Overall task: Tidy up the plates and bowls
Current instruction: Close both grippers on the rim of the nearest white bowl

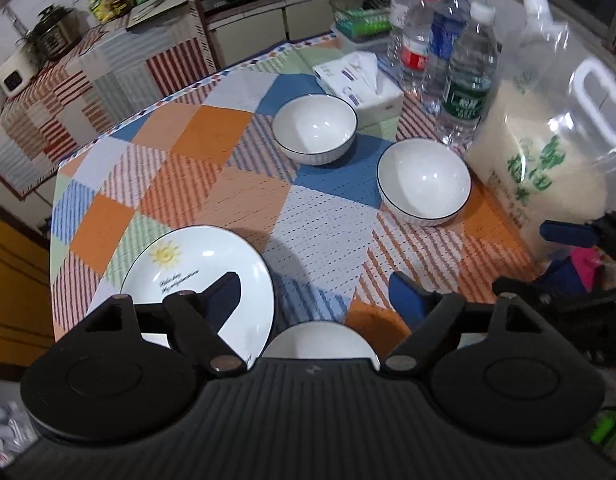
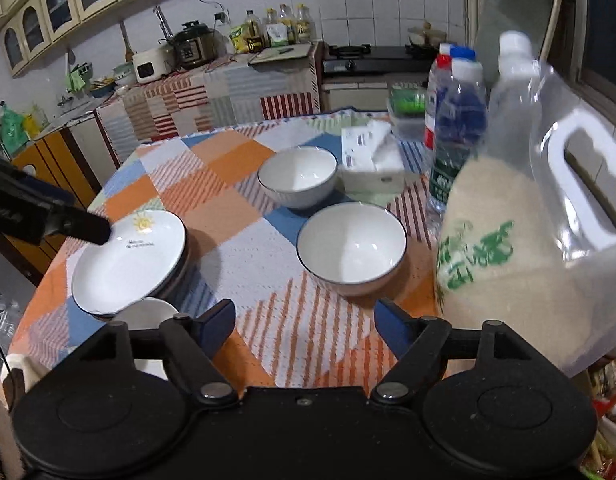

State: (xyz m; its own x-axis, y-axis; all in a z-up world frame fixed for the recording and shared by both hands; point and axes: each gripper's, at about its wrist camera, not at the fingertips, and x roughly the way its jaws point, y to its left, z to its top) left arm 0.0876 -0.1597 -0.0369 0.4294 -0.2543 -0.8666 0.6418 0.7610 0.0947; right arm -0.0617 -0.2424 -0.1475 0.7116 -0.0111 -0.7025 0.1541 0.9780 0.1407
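A white plate with a sun print (image 1: 195, 280) lies at the near left of the checked tablecloth, on top of another dark-rimmed plate (image 2: 169, 280). Two white bowls with dark rims stand apart further back, one in the middle (image 1: 314, 128) and one to the right (image 1: 424, 180). A third white dish (image 1: 320, 344) is partly hidden under my left gripper (image 1: 316, 296), which is open and empty just right of the plate. My right gripper (image 2: 305, 320) is open and empty in front of the nearer bowl (image 2: 352, 248). One of the left gripper's fingers (image 2: 91, 230) shows over the plate's far left rim.
A large clear jug of rice (image 1: 548, 160) stands at the right edge, with several water bottles (image 1: 464, 80) behind it. A tissue pack (image 1: 360, 80) and a lidded container (image 1: 360, 20) sit at the back. The table edge (image 1: 55, 208) drops off on the left.
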